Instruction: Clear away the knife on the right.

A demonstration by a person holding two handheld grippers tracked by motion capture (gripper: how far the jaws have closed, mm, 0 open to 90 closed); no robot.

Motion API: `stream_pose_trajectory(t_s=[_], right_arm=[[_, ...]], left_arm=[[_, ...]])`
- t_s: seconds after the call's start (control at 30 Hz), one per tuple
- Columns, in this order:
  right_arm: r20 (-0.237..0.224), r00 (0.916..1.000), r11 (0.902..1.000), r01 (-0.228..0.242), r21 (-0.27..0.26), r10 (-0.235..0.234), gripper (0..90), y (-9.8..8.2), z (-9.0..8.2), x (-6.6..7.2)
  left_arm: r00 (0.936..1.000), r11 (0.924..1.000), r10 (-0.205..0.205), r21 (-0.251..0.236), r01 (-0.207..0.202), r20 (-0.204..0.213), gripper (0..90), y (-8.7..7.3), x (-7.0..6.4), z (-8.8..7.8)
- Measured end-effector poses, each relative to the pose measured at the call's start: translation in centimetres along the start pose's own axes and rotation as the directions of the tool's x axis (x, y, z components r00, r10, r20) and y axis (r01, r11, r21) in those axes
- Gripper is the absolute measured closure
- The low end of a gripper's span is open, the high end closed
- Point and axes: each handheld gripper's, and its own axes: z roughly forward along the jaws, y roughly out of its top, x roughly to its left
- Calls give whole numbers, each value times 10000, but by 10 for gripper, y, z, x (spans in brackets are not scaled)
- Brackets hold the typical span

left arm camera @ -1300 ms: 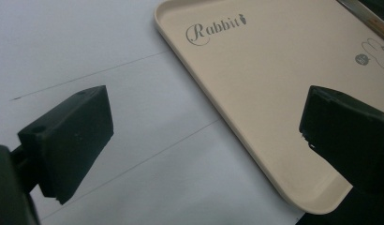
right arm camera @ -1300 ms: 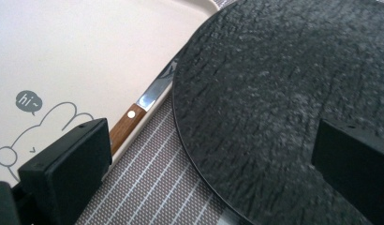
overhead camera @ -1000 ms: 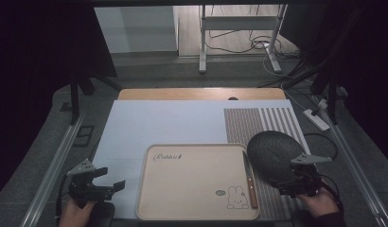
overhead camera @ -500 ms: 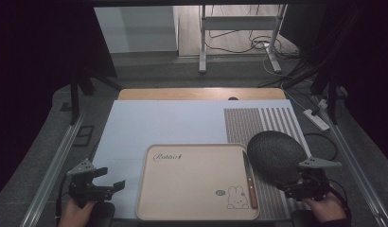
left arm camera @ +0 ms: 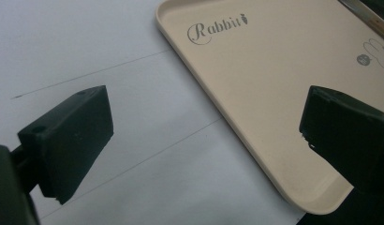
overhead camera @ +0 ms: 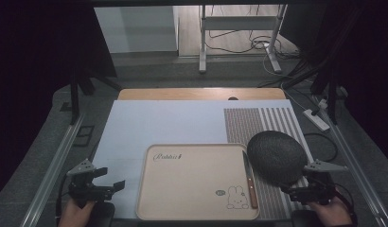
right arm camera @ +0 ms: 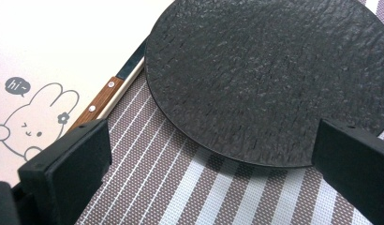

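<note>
In the high view we see a cream tray (overhead camera: 192, 182) lying at the near middle of the table (overhead camera: 173, 125), on a pale blue sheet. The tray bears the word "Rabbit" at its far left and a rabbit drawing at its near right. A knife (overhead camera: 250, 180) with a wooden handle lies along the tray's 3 o'clock edge, blade pointing to 12 o'clock. Just beside it, at 3 o'clock from the tray, a round black textured plate (overhead camera: 276, 156) rests on a brown-and-white striped placemat (overhead camera: 258, 124).

Our left tool (overhead camera: 107, 182) is held low at 9 o'clock from the tray, apart from it, its jaws spread wide and holding nothing. In the left gripper view the left tool's (left arm camera: 204, 131) jaws frame the tray's near left corner (left arm camera: 293, 154) and the pale sheet.

Our right tool (overhead camera: 296, 191) sits at 5 o'clock from the plate, near its rim, jaws also wide apart and empty. In the right gripper view the right tool (right arm camera: 211, 164) faces the plate (right arm camera: 269, 75), with the striped placemat (right arm camera: 190, 187) below it, and the knife handle (right arm camera: 99, 103) at 9 o'clock beside the rabbit drawing.
</note>
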Motion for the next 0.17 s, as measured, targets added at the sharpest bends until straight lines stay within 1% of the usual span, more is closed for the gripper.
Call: stream_pose_trajectory(t_s=[0.17], right_arm=[[40, 10000, 10000, -38, -41, 39, 0, -1, -1, 0]], left_arm=[[10000, 10000, -9, 28, 9, 6, 32, 1, 0, 1]])
